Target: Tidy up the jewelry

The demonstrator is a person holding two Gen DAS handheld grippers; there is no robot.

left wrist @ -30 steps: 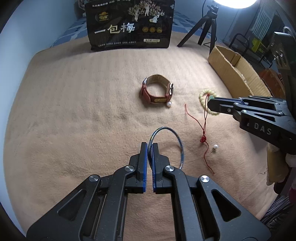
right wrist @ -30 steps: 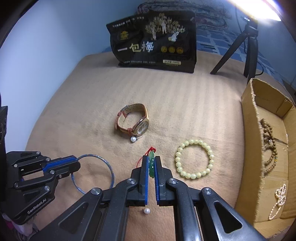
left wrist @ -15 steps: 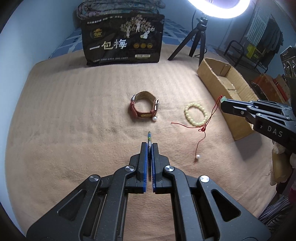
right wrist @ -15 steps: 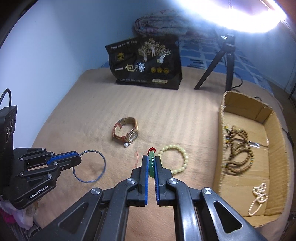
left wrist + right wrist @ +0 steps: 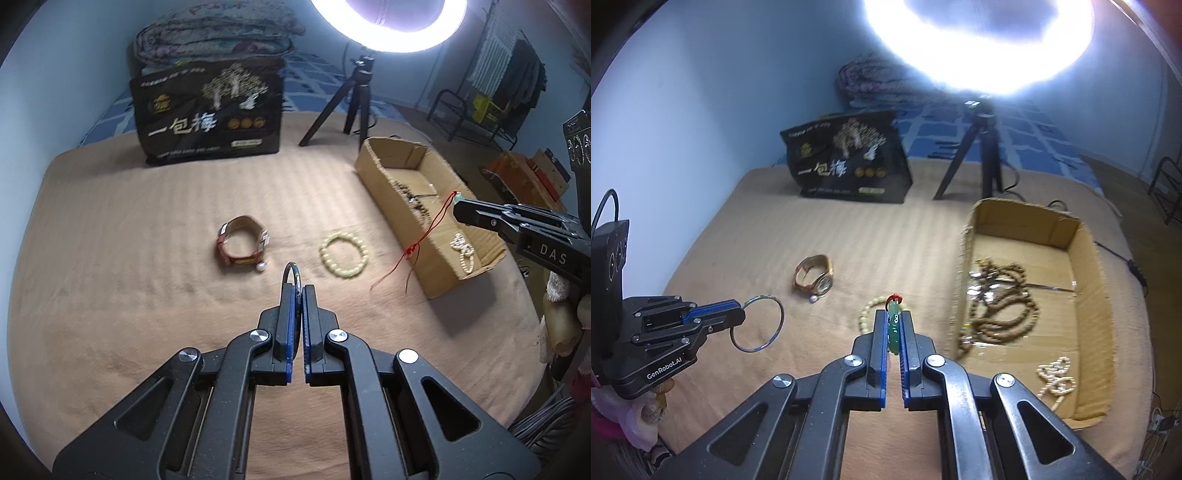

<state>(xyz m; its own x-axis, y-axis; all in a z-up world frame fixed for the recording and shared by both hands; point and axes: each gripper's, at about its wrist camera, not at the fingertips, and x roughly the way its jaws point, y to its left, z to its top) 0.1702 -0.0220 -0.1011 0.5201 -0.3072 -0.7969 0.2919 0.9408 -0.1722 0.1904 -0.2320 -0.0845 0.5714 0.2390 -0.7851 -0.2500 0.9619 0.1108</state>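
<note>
The right tool (image 5: 894, 325) clamps a green pendant (image 5: 894, 326); its red cord (image 5: 424, 240) trails below and can snag the cardboard box (image 5: 1089, 258) wall just ahead. The left tool (image 5: 297, 291) pinches a thin bangle (image 5: 759, 323) by its rim. That rim can slip free before reaching the box, far to its right.

The left gripper (image 5: 298, 291) points steeply downward, jaws closed, its tips pinching a thin ring. The right gripper (image 5: 894, 321) tilts down likewise, jaws clamped on a green pendant.
</note>
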